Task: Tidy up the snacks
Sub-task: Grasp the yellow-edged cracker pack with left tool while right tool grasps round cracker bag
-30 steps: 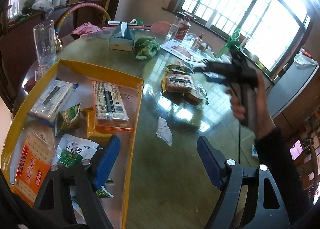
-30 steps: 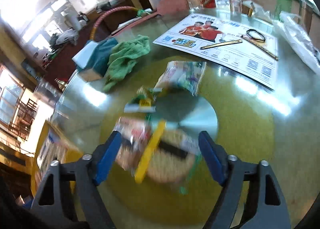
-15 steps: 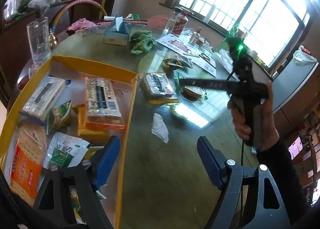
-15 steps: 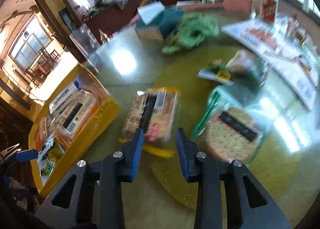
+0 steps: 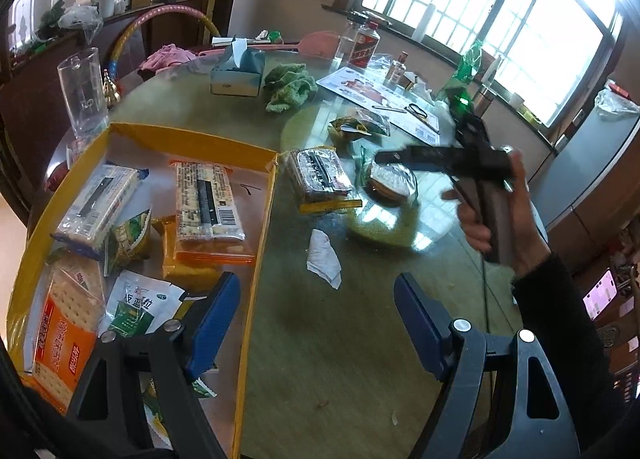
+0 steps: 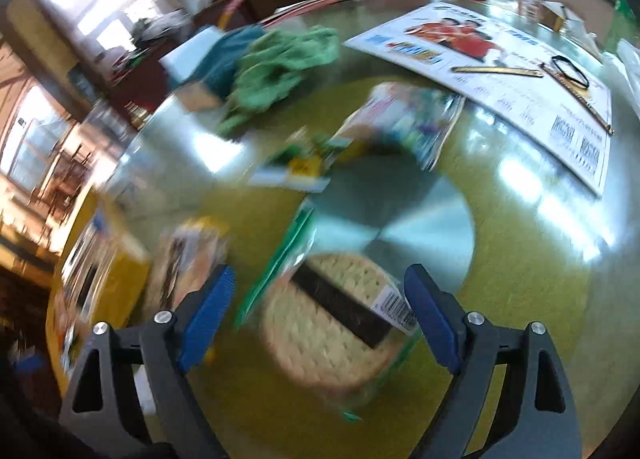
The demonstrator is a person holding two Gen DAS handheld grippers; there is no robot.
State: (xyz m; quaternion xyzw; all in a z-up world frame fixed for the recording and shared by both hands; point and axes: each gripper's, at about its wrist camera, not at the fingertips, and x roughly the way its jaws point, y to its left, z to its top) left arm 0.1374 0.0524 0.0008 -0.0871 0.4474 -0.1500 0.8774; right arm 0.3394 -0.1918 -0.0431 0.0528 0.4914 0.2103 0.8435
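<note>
R fingers: right gripper [image 6: 316, 315] spread wide, nothing pinched; round cracker pack [image 6: 336, 323] lies between and just ahead of the tips. A sec ago they were spread over the pile, then pressed near shut by the rectangular pack, now wide again.
L fingers: left gripper [image 5: 316, 319] spread, empty, hovering over the box's R wall and bare table; no change.
Just changed: rectangular cracker pack [image 5: 320, 179] dragged out of the pile, now flat on the table just beside the yellow box [image 5: 192, 139], touching or nearly touching its wall, not inside.
Meaning: likely let go short of the box; R now seems lined up on the round pack. Rect pack prob. needs another lift in.
Box: already holds several packs, e.g. long cracker pack [image 5: 206, 199]; room left looks tight.
Still loose: small snack bags [image 5: 358, 125] further back.
In the way: white paper scrap [image 5: 324, 259] near box wall; green cloth [image 5: 290, 85], tissue box [image 5: 238, 73], flyer [image 6: 500, 71] well clear.
Caveat: R view blurred, contact can't tell.
</note>
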